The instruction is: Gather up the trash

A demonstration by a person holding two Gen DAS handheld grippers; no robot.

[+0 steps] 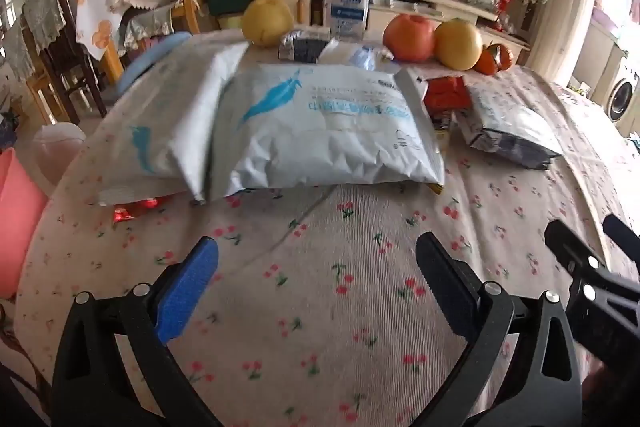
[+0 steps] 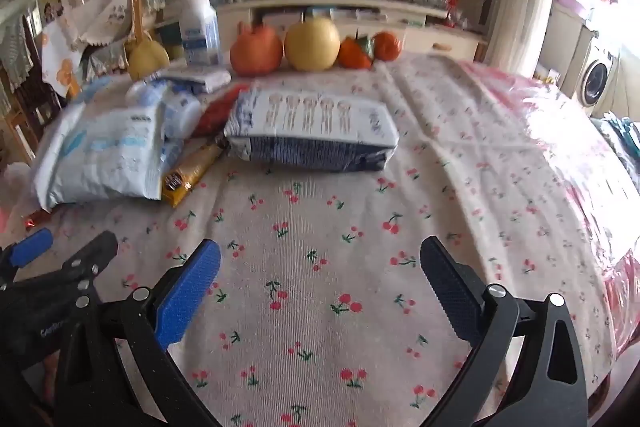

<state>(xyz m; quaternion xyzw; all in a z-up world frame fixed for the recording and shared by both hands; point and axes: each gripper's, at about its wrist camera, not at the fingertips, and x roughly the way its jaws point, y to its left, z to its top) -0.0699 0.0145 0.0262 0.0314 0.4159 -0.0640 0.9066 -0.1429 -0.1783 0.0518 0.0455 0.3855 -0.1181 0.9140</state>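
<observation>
Both sets of jaws spread wide, empty, above the cherry-print tablecloth. Left gripper aimed at the grey mailer bag, right gripper at the blue-and-white packet. Lined up, probably, for a first grab.

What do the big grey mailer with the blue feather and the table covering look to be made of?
Grey mailer: probably thin plastic film with a matte, slightly shiny finish; it crinkles into sharp folds and catches the light. Table covering: seemingly woven fabric with a cherry print; fine ribbing shows, with soft creases.
</observation>
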